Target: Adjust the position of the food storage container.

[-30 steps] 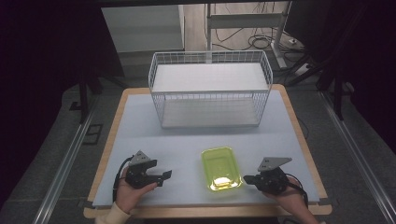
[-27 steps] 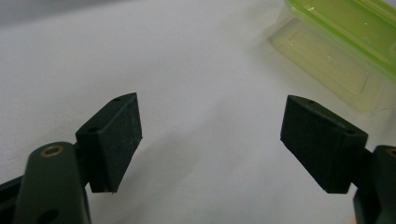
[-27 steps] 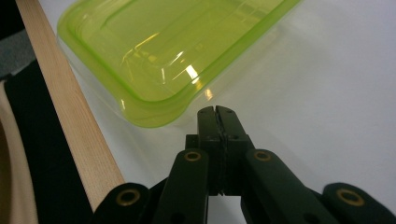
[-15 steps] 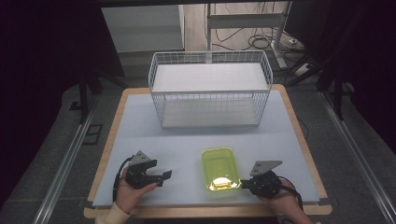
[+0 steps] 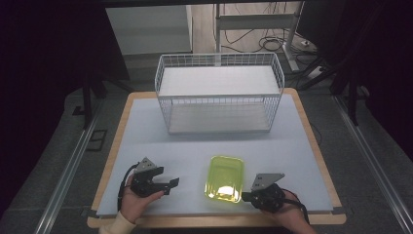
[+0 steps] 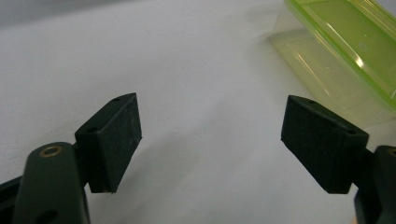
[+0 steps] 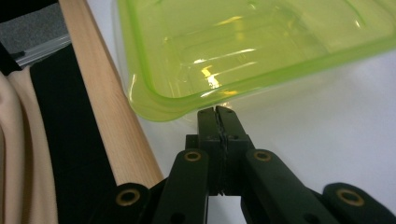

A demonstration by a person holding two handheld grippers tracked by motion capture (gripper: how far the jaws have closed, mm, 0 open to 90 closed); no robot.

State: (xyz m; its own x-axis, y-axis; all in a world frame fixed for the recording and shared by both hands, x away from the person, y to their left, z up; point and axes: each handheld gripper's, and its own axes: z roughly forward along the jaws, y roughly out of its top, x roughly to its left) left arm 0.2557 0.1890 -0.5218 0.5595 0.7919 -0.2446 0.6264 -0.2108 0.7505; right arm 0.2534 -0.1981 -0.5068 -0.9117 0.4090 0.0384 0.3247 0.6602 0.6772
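— Where does the green tray (image 5: 225,179) lie?

— On the counter (image 5: 146,131), near its near edge and a little right of the middle. It is a shallow, see-through, yellow-green tray with rounded corners, standing flat and open side up.

— And the right tongs (image 5: 246,196)?

— Just at the tray's near right corner. In the right gripper view the right tongs (image 7: 217,112) have their two black jaws pressed flat together with nothing between them, and the tips sit right under the rounded corner of the tray's rim. Whether the tips touch the plastic I cannot tell; they are at least just beside it.

— The left tongs (image 5: 170,185)?

— To the left of the tray, apart from it, with bare counter between. In the left gripper view the left tongs (image 6: 212,140) stand wide open, holding nothing; the two pads (image 6: 114,140) frame only the pale counter top, and the tray (image 6: 345,51) shows farther off at the upper right of that view.

— Anything else on the counter?

— A white wire basket (image 5: 219,95) at the far side, well apart from the tray and from both tongs. The counter's wooden edge (image 7: 107,116) runs close by the tray's corner in the right gripper view.
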